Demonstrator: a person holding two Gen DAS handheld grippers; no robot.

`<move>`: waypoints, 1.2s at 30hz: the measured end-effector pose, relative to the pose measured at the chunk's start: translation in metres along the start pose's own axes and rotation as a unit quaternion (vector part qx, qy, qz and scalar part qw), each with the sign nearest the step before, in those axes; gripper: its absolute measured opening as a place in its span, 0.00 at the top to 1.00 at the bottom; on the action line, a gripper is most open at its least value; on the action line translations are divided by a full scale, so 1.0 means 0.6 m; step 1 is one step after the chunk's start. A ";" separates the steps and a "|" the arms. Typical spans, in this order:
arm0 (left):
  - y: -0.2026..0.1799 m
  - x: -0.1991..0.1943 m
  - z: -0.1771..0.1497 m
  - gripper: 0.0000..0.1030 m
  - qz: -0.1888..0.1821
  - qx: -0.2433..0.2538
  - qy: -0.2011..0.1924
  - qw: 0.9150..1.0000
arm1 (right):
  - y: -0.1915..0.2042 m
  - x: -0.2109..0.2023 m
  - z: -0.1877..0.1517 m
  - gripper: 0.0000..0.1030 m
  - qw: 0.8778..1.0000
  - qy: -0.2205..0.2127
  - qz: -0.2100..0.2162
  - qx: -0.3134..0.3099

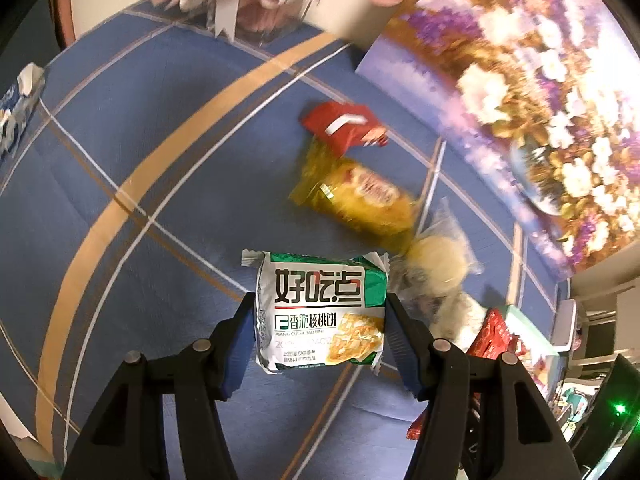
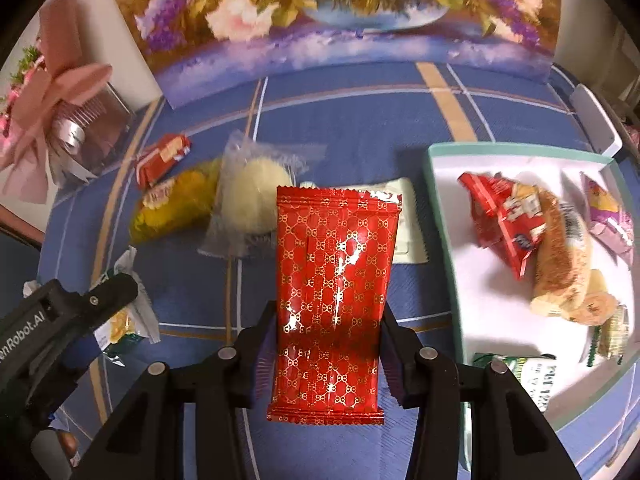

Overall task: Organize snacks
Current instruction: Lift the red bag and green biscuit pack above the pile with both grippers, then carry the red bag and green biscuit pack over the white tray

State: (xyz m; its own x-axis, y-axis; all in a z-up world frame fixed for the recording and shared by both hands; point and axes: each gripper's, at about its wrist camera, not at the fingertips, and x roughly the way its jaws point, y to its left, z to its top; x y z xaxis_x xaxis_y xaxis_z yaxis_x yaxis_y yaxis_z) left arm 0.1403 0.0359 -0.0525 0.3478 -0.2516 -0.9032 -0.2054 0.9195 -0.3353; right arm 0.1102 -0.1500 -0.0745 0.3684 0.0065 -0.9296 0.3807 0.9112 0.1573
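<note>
My left gripper is shut on a green and white biscuit packet, held above the blue cloth; it also shows at the left of the right wrist view. My right gripper is shut on a red packet with a gold pattern, held just left of the white tray. The tray holds several snacks, among them a red bag and a brown bun. Loose on the cloth lie a yellow packet, a small red packet and a clear-wrapped pale cake.
A flower painting stands at the back of the table. A pink gift box with a bow sits at the back left. A white packet lies behind the red one. A blue-white packet lies at the far left edge.
</note>
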 end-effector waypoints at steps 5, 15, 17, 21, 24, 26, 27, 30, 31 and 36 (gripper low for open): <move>-0.018 -0.029 0.000 0.39 -0.015 0.012 -0.022 1.000 | -0.003 -0.036 -0.005 0.53 1.000 -0.020 0.005 0.006; -0.084 -0.068 -0.022 0.39 -0.045 0.065 -0.055 0.995 | -0.073 -0.066 0.014 0.53 0.997 -0.043 0.008 0.059; -0.111 -0.071 -0.034 0.39 -0.052 0.088 -0.056 0.993 | -0.099 -0.071 0.017 0.53 0.996 -0.044 0.001 0.075; -0.159 -0.069 -0.065 0.39 -0.064 0.135 -0.051 0.987 | -0.161 -0.086 0.023 0.53 0.992 -0.055 -0.016 0.114; -0.204 -0.061 -0.095 0.39 -0.067 0.180 -0.045 0.980 | -0.209 -0.100 0.025 0.52 0.987 -0.065 -0.033 0.143; -0.233 -0.055 -0.115 0.39 -0.070 0.211 -0.041 0.974 | -0.238 -0.109 0.025 0.52 0.983 -0.070 -0.050 0.162; -0.252 -0.049 -0.130 0.39 -0.074 0.232 -0.037 0.969 | -0.254 -0.114 0.023 0.52 0.980 -0.074 -0.065 0.173; -0.283 -0.037 -0.156 0.39 -0.074 0.267 -0.032 0.960 | -0.294 -0.125 0.018 0.52 0.972 -0.081 -0.095 0.199; -0.292 -0.032 -0.164 0.39 -0.073 0.277 -0.030 0.958 | -0.308 -0.127 0.016 0.52 0.970 -0.082 -0.100 0.208; -0.336 0.002 -0.209 0.39 -0.075 0.326 -0.008 0.942 | -0.368 -0.124 0.006 0.52 0.960 -0.078 -0.113 0.244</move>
State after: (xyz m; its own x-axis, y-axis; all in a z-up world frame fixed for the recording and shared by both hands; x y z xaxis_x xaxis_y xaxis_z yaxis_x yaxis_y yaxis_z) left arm 0.0673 -0.1877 -0.0197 0.3434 -0.3942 -0.8524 0.4511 0.8653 -0.2185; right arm 0.0017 -0.3531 -0.0386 0.3372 -0.2644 -0.9035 0.8038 0.5805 0.1301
